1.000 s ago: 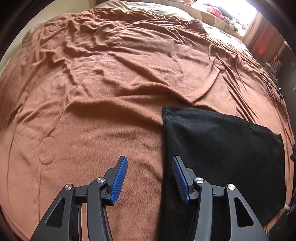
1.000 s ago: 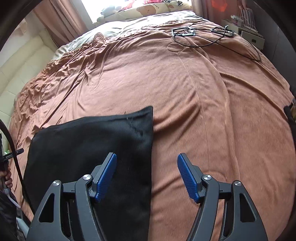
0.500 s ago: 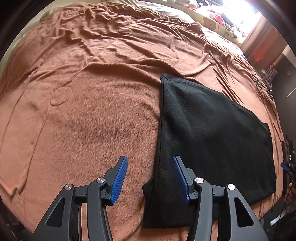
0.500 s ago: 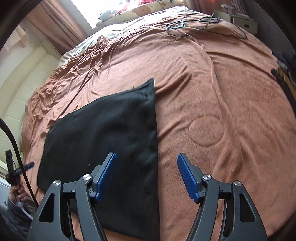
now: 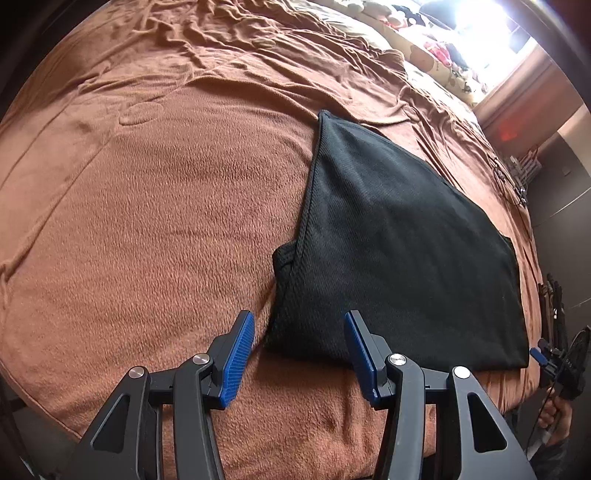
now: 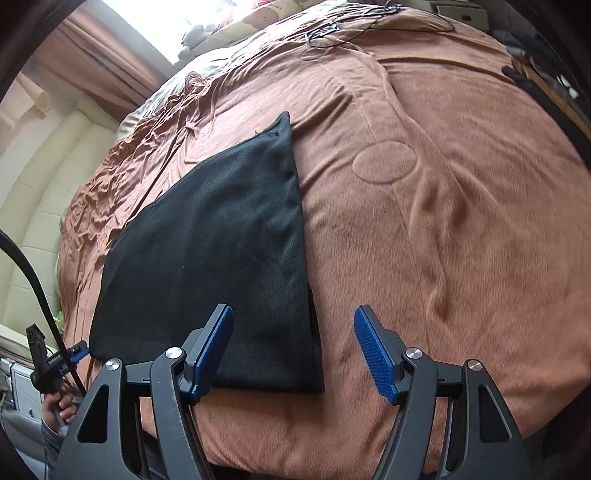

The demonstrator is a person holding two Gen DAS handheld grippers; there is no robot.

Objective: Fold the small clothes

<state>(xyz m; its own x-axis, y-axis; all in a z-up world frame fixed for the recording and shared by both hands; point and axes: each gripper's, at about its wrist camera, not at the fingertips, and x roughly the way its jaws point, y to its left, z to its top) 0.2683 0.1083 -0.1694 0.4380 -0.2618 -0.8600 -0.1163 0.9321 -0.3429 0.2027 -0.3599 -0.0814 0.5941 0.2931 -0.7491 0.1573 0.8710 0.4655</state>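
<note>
Brown blanket (image 5: 155,229) is spread across the bed, and on it, near its front edge, a folded black garment (image 5: 388,251) is laid flat. Left gripper (image 5: 299,350) and right gripper (image 6: 293,345) are held apart-jawed above its near corners, nothing clasped.

A bed covered by a wrinkled brown fleece blanket (image 5: 155,229); a flat black knit garment (image 5: 399,258) is laid on it, black cables (image 6: 332,29) farther back.

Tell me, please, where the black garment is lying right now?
The black garment lies flat on the brown blanket near the bed's front edge: right of centre in the left wrist view, left of centre in the right wrist view.
</note>
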